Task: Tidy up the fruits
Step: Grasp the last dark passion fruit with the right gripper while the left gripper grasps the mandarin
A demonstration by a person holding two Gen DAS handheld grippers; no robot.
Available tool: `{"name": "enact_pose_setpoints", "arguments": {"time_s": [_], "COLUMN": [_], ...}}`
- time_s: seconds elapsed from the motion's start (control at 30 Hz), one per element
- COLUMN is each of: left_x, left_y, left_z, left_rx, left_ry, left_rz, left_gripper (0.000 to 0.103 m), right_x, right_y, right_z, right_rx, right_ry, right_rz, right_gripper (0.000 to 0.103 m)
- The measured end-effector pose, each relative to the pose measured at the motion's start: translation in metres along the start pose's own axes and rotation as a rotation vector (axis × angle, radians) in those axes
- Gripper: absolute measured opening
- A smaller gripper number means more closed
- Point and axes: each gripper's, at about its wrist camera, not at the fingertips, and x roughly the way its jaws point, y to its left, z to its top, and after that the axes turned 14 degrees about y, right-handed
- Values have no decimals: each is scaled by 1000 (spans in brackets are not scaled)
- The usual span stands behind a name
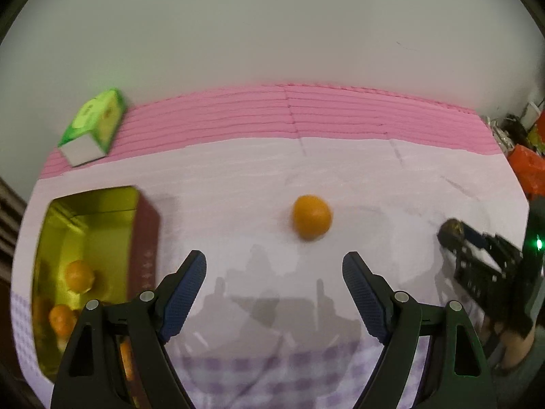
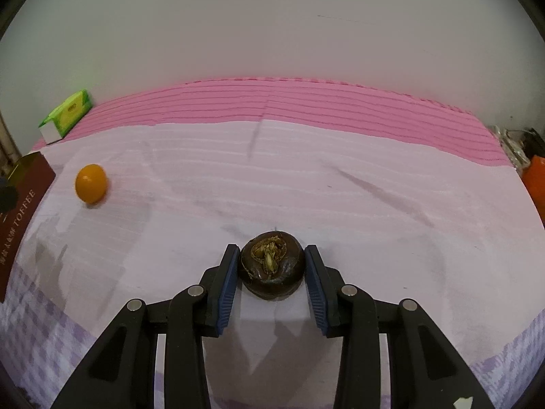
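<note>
One orange (image 1: 311,217) loose on the bench (image 1: 374,170) ahead of the spread left gripper (image 1: 274,274), liable to roll off toward the tin (image 1: 146,235) if nudged; dark fruit (image 2: 271,264) pinched by right gripper (image 2: 271,272), liable to slip.

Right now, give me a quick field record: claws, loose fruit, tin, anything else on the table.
left claw: open, holding nothing, aimed at loose orange
right claw: closed on dark brown water chestnut
loose orange: alone on the pink cloth, right of the tin
toffee tin: open, gold inside, at least two oranges in it
green carton: back left, tilted
</note>
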Motion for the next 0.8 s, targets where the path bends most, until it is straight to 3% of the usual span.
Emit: {"name": "enact_pose_setpoints", "arguments": {"time_s": [0.2, 0.4, 0.6, 0.8], "left_x": [30, 51, 69, 77], "left_y": [-12, -20, -20, -20], "left_z": [25, 39, 46, 46], "left_rx": [-44, -91, -106, -90], "left_ry": [52, 80, 119, 128], "left_rz": [-43, -28, -21, -38], "left_gripper": [82, 77, 61, 38], "right_x": [1, 1, 0, 0], "right_y": [-3, -9, -10, -11], "right_z": [0, -2, -1, -1], "right_rx": [14, 15, 17, 17], "right_ry": [3, 2, 1, 1], "right_rz": [2, 16, 21, 21], "right_gripper": [36, 38, 38, 38]}}
